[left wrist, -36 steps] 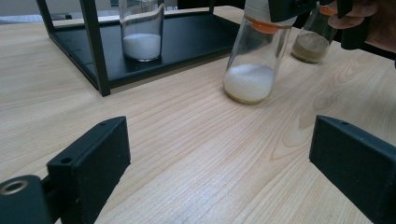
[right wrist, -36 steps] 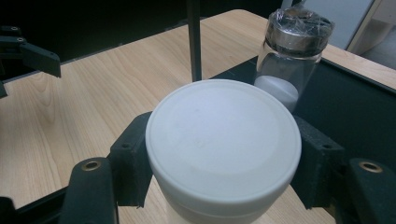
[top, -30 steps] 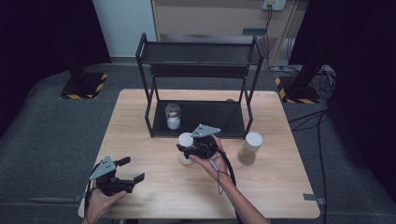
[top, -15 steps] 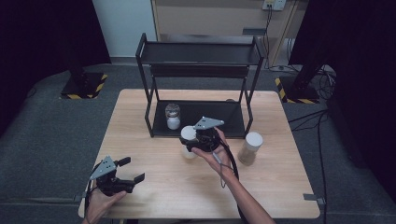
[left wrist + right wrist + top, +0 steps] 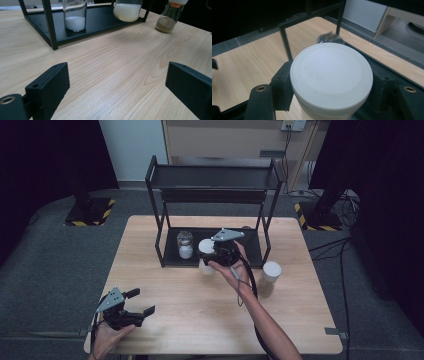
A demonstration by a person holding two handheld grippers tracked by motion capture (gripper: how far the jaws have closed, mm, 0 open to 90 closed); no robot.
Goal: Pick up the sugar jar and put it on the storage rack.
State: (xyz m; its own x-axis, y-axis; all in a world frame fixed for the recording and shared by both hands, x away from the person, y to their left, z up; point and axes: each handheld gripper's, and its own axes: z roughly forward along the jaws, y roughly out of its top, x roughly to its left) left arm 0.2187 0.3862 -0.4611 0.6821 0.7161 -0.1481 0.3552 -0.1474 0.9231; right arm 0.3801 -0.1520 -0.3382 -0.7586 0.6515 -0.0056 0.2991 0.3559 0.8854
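My right gripper [image 5: 211, 257] is shut on a white-lidded jar [image 5: 205, 247] of white powder, held at the front edge of the black rack's lower shelf [image 5: 250, 251]. In the right gripper view the jar's lid [image 5: 331, 75] sits between the two jaws of that gripper [image 5: 332, 86]. A second jar [image 5: 185, 245] with white powder stands on that shelf, to the left of the held one. My left gripper [image 5: 143, 301] rests open near the table's front left corner, nothing between its jaws [image 5: 117, 82].
A jar of brown powder [image 5: 270, 276] with a white lid stands on the table right of the rack [image 5: 215, 176], also seen as jar [image 5: 168, 17]. The rack's upper shelf overhangs the lower one. Bare wooden table [image 5: 200, 315] lies between the two grippers.
My right gripper has carried the white-lidded jar away from me, up to the rack's lower shelf. The left gripper has stayed put.
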